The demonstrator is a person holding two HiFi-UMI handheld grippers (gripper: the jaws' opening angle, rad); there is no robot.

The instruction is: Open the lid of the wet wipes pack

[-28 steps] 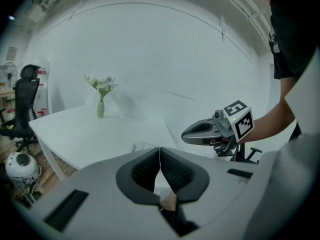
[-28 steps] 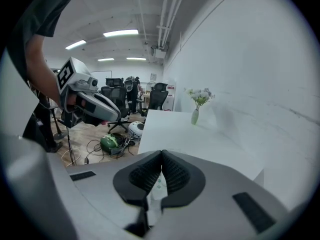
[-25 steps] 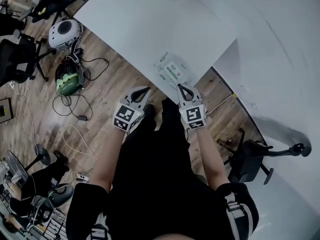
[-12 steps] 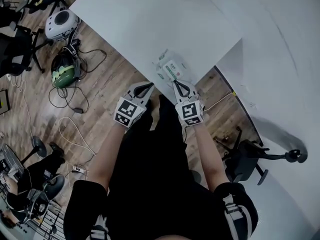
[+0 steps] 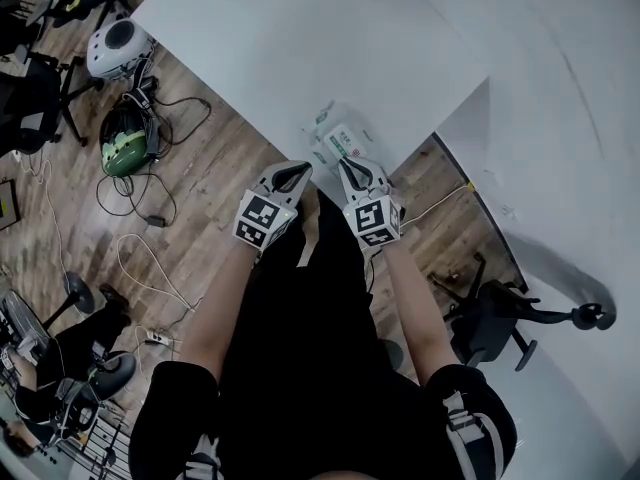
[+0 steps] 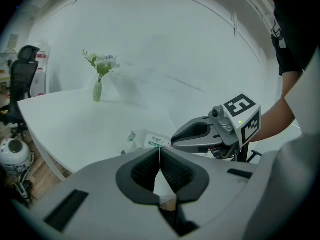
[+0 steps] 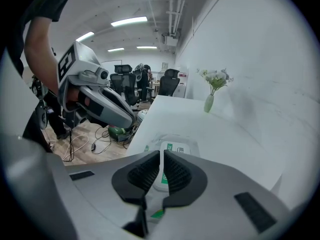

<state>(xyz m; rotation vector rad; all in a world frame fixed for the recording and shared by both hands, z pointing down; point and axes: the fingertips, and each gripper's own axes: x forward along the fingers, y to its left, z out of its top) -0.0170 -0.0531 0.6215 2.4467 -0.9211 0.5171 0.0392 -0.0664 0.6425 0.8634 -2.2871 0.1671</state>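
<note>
The wet wipes pack [image 5: 341, 139] lies flat near the front corner of the white table [image 5: 260, 38], with its white lid and green label facing up and the lid down. My right gripper [image 5: 351, 167] is shut, and its tips hover just short of the pack's near edge. The left gripper [image 5: 293, 174], also shut and holding nothing, hangs over the floor beside the table edge, to the left of the pack. In the right gripper view the pack [image 7: 178, 149] sits straight ahead, past the jaws. In the left gripper view the pack [image 6: 149, 141] lies just beyond the jaws, with the right gripper [image 6: 176, 137] over it.
A small vase of flowers [image 6: 98, 88] stands far back on the table. Cables, a green bag [image 5: 126, 148] and a white helmet [image 5: 118, 43] lie on the wooden floor at the left. An office chair [image 5: 497, 320] stands at the right under a second white table top [image 5: 560, 148].
Both grippers have moved forward towards the table edge; the right one has closed in on the pack. Neither jaw state has changed, and the pack has not moved.
</note>
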